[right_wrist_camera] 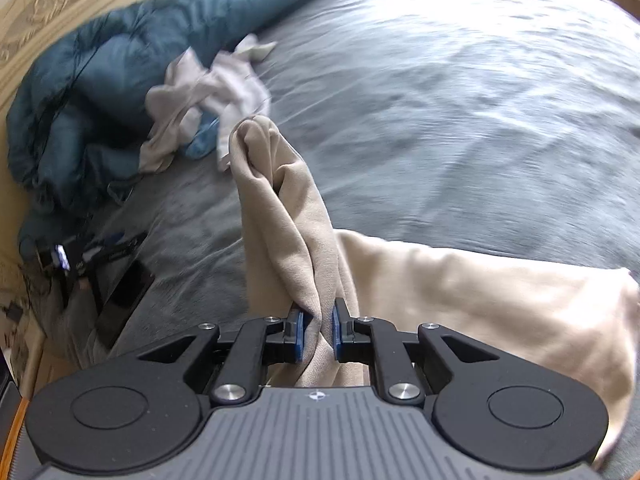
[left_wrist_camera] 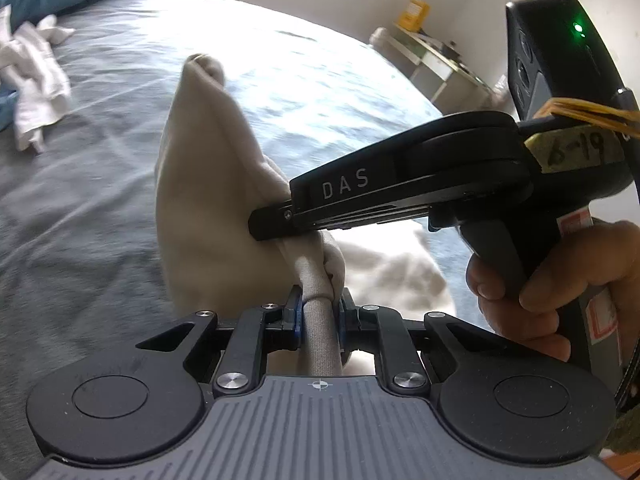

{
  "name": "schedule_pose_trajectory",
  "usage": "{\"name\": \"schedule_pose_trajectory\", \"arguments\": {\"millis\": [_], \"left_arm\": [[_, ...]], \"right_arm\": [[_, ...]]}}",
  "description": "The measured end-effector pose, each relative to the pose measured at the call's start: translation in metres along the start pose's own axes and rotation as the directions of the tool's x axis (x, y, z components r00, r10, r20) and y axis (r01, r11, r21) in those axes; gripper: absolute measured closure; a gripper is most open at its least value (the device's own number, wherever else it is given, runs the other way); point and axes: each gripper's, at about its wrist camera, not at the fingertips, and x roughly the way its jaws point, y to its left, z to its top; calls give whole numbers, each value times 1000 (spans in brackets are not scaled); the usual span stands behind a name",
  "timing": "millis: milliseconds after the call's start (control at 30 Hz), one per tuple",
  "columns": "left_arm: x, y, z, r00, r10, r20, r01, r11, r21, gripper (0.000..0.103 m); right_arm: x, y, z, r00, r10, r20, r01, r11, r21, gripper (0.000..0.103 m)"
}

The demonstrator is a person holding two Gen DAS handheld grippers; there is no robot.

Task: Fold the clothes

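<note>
**Beige garment pinched by both grippers**

Left wrist view: beige garment [left_wrist_camera: 208,184] bunched between left gripper [left_wrist_camera: 320,320] pads, clamped tight, raised over grey bed [left_wrist_camera: 80,208]; right gripper [left_wrist_camera: 272,224] biting same cloth just beyond.

Right wrist view: right gripper [right_wrist_camera: 318,332] clamped on twisted garment [right_wrist_camera: 288,216], remainder draped right across bed [right_wrist_camera: 440,100].

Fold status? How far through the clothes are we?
Done: no folded piece in view. In hand: both tongs, left and right, are shut on bunched edges of the beige garment, lifted off the grey bed. Left: lay it flat and fold it, then the crumpled white clothes by the blue duvet.
</note>
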Motion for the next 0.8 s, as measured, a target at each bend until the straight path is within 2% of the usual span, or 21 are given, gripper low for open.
{"name": "schedule_pose_trajectory", "arguments": {"millis": [400,800], "left_arm": [[58,-75,0,997,-37,-74,45,994,96,89],[114,-121,-5,988,-60,-145,80,987,140,89]], "right_arm": [[-34,-103,-23,998,-34,58,23,984,177,88],[-41,-184,-46,997,-56,50,39,955,293,88]]}}
